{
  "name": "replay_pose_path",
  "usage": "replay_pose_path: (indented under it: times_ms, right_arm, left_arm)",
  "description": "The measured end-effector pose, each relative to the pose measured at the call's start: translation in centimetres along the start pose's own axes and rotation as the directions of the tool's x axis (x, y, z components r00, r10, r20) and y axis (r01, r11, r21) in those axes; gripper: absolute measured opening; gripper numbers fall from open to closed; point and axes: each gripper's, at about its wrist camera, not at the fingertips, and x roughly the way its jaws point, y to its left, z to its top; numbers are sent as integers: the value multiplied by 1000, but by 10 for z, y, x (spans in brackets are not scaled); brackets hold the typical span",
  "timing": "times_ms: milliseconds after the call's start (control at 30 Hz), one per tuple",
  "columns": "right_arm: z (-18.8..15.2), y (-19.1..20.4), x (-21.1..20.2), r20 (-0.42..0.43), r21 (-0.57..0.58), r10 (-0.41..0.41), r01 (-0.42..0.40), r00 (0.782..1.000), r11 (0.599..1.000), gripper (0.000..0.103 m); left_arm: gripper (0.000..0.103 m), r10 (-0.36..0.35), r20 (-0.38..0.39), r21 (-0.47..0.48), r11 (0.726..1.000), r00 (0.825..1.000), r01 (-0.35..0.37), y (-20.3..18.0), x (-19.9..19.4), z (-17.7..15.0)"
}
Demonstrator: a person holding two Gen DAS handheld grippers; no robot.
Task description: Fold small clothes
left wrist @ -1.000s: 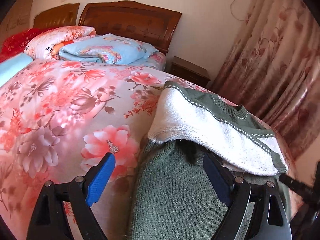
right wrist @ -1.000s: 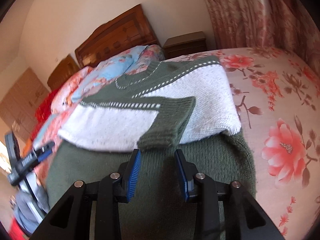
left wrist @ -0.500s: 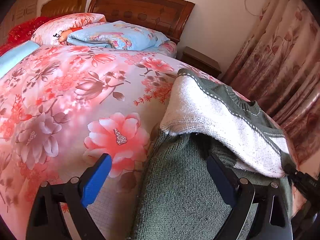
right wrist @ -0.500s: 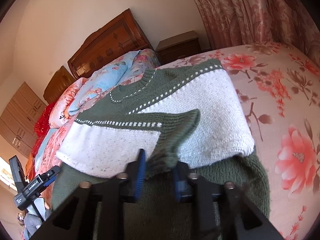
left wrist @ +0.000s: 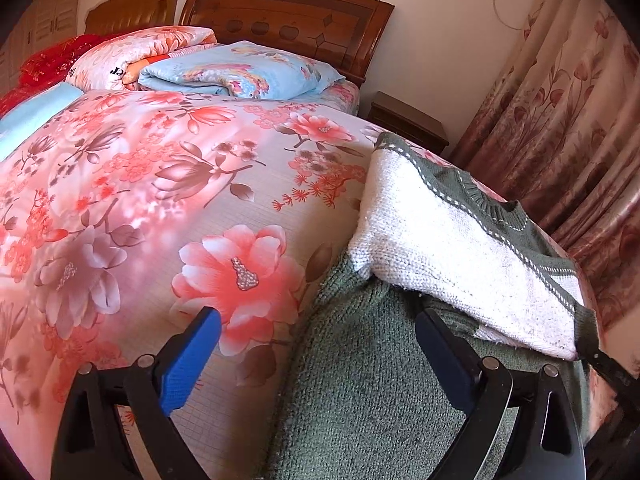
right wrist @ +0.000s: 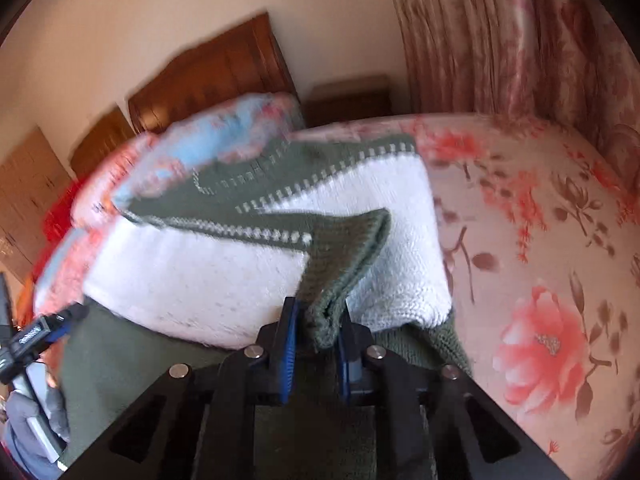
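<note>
Green-and-white knit sweater [left wrist: 448, 240] lies partly folded on the bed [left wrist: 160, 200], white part doubled over the green body, near the bed's edge by the curtain [left wrist: 560, 120]. Right gripper [right wrist: 314, 344] is clamped on the green sleeve cuff [right wrist: 328, 320], lifted w/ the sleeve over the white fold. Left gripper [left wrist: 316, 352] is spread wide, empty, low over the sweater's green hem & floral cover. Folded blue quilt [left wrist: 240, 72] sits by the headboard [left wrist: 288, 16].

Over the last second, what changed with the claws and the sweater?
The right claw moved forward and closed on the green sleeve cuff, now pinched and lifted slightly. The left claw stayed open over the sweater's green hem, holding nothing. The sweater's body remains on the bed.
</note>
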Motion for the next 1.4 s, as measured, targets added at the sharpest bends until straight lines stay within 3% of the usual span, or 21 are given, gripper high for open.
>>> replay_pose_path:
  times_ms: [67, 133, 200, 333, 433, 500, 633, 700, 833, 933, 1000, 1100, 1200, 1300, 1400]
  right_arm:
    - [3, -1, -11, 15, 34, -74, 74, 997, 997, 24]
    - [6, 8, -28, 94, 29, -181, 179, 979, 983, 29]
    - [10, 31, -40, 172, -69, -162, 176, 972, 982, 29]
    - [5, 66, -12, 111, -283, -150, 176, 982, 943, 30]
    - [-8, 56, 17, 22, -274, -207, 205, 978, 940, 31]
    - [-11, 51, 16, 56, -264, -174, 183, 983, 947, 33]
    - [-12, 45, 14, 54, -263, -169, 178, 984, 948, 33]
    - [-12, 53, 14, 61, -283, -196, 205, 979, 937, 33]
    - [-11, 67, 15, 68, -299, -217, 228, 974, 927, 34]
    - [-9, 63, 16, 60, -273, -187, 196, 981, 942, 34]
    - [-8, 65, 20, 59, -271, -182, 192, 981, 943, 34]
    - [-7, 66, 22, 57, -275, -180, 189, 982, 943, 34]
    - [-7, 64, 21, 56, -266, -168, 177, 984, 948, 34]
    - [-6, 62, 21, 55, -256, -157, 166, 986, 952, 34]
    - [-5, 62, 22, 53, -254, -155, 164, 986, 953, 34]
  left_arm:
    - [103, -5, 2, -5, 1000, 1000, 5, 1, 0, 0]
    - [103, -7, 2, -5, 1000, 1000, 7, 1, 0, 0]
    - [103, -10, 4, -8, 1000, 1000, 10, 1, -1, 0]
    - [103, -4, 12, -27, 1000, 1000, 5, 4, -2, 0]
    - [103, 9, 42, -68, 998, 999, -6, 10, -8, 2]
    - [103, 26, 68, -54, 998, 997, -23, 5, -14, 8]
    - [103, -84, 111, 67, 995, 990, 77, -44, -28, 31]
    - [103, -153, 81, 148, 979, 985, 140, -80, -22, 44]
    - [103, -204, -36, 248, 946, 978, 207, -141, 27, 69]
    - [103, -136, -116, 221, 962, 984, 159, -145, 83, 90]
    - [103, -86, -116, 174, 979, 989, 106, -127, 110, 98]
    - [103, -178, -53, 147, 972, 983, 184, -112, 106, 99]
    - [103, -202, -5, 98, 975, 979, 202, -102, 98, 99]
    - [103, -240, -25, 65, 968, 970, 242, -96, 94, 104]
    - [103, -213, -51, 74, 973, 976, 217, -108, 91, 112]
